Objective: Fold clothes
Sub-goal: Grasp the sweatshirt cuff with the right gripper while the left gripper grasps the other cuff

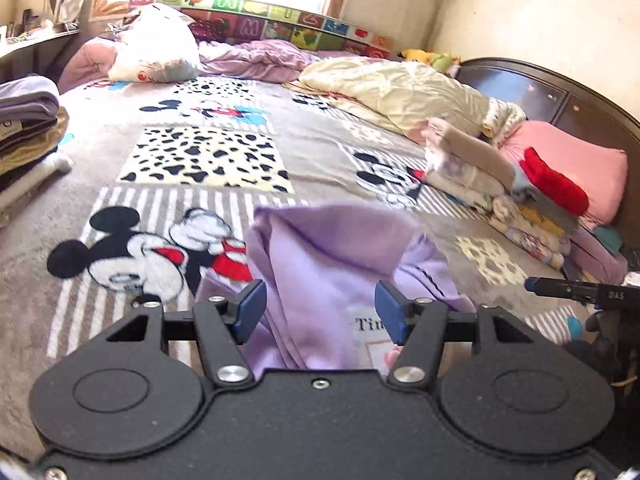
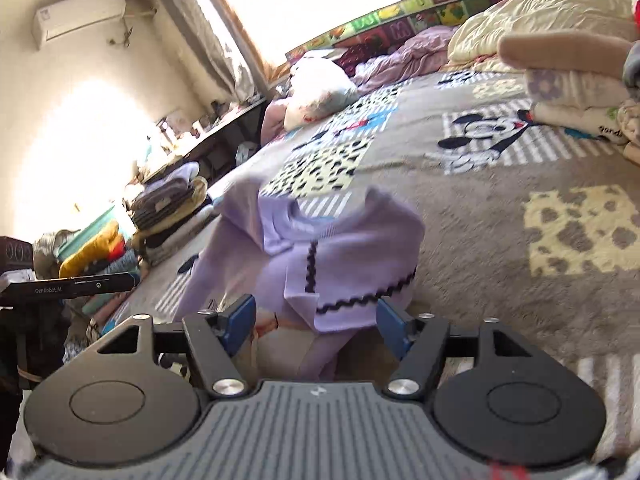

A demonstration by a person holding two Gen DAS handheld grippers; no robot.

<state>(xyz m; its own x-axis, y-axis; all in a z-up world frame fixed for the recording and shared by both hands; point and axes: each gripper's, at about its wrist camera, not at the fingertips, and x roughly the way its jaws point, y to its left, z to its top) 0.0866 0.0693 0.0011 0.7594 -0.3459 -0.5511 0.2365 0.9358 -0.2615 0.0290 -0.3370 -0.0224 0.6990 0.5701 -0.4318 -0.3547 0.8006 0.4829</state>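
Both jaws wide, gripping nothing. Lilac garment bunched on bed blanket between and ahead of both jaws. Risk: pinching several layers together, dragging folds askew.

Pretty clearly a lived-in bedroom at home. There's a big bed covered with a cartoon-mouse blanket, a dark wooden headboard, a pink pillow and rumpled quilts along the far side. Stacks of folded clothes sit at both edges. A bright window with curtains, a wall air conditioner, and a colourful alphabet play mat propped against the wall round it out.
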